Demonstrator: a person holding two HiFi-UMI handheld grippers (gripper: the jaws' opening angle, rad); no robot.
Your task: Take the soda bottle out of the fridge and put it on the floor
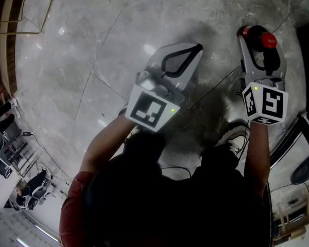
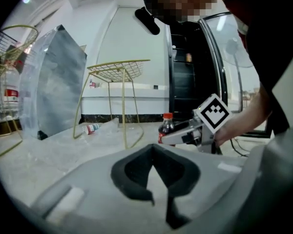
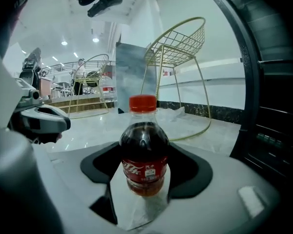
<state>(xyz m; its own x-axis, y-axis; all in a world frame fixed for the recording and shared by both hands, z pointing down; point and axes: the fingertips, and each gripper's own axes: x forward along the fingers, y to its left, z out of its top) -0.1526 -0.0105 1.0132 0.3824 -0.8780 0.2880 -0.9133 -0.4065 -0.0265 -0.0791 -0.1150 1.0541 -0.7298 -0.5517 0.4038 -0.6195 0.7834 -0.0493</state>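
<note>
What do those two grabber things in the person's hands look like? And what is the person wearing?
The left tool and right tool are pale grey plastic, each with two curved jaws lined in black. The left marker cube and right marker cube are white, printed with black square patterns, and each has a tiny green light. A red sleeve shows on the left arm.

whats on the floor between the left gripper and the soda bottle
Nothing: in the head view, only bare marble floor lies between the left gripper and the soda bottle.
</note>
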